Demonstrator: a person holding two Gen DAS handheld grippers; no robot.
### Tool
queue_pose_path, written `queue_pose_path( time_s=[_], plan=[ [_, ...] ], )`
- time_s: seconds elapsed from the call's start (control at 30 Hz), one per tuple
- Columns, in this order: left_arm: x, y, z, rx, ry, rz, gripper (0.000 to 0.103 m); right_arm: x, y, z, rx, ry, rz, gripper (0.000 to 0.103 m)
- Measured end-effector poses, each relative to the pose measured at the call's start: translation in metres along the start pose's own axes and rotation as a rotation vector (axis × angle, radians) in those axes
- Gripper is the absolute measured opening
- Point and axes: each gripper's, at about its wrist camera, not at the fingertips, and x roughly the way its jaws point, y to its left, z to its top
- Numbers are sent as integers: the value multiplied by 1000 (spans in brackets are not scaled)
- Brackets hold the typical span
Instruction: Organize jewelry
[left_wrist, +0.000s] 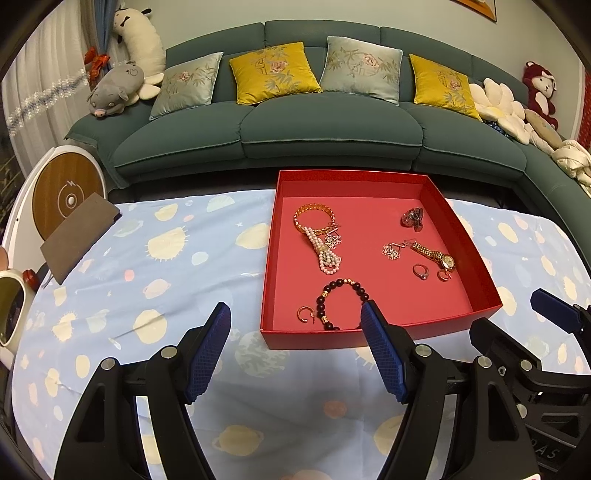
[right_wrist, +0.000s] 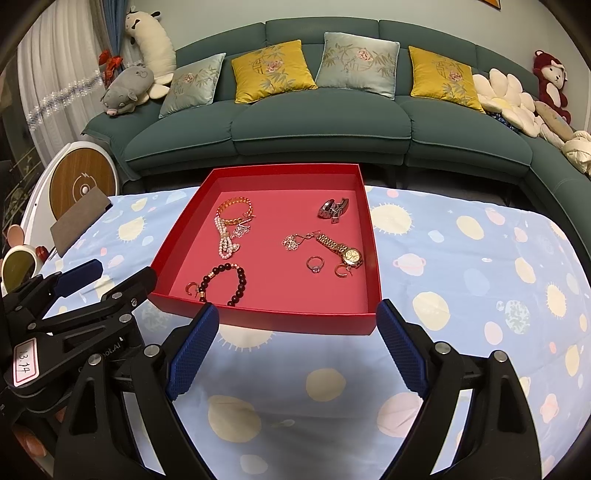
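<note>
A shallow red box (left_wrist: 458, 225) (right_wrist: 280, 325) lies on the planet-print cloth. Inside lie a gold bangle (left_wrist: 314, 214) (right_wrist: 234, 206), a pearl strand (left_wrist: 327, 256) (right_wrist: 224, 240), a dark bead bracelet (left_wrist: 341, 291) (right_wrist: 225, 280), a gold hoop earring (left_wrist: 305, 314) (right_wrist: 191, 288), a gold watch (left_wrist: 436, 255) (right_wrist: 341, 249), a stone ring (left_wrist: 421, 271) (right_wrist: 315, 264), a flower pendant (left_wrist: 391, 252) (right_wrist: 291, 242) and a dark clip (left_wrist: 412, 218) (right_wrist: 332, 208). My left gripper (left_wrist: 297, 317) is open in front of the box's near left corner. My right gripper (right_wrist: 297, 317) is open before the near wall. Neither holds anything.
A blue cloth (left_wrist: 166, 266) (right_wrist: 461, 258) with planets covers the table. A grey-brown pad (left_wrist: 79, 236) (right_wrist: 79, 219) lies at its far left edge, by a round wooden disc (left_wrist: 68, 197) (right_wrist: 83, 184). A green sofa (left_wrist: 332, 125) (right_wrist: 321, 122) with cushions stands behind.
</note>
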Motion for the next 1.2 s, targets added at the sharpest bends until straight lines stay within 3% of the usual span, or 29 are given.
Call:
queue_pose_path(
  time_s=[1.2],
  plan=[
    [5,0,-1,2,16,12,68,2,1,-2,2,6,-6,84]
  ],
)
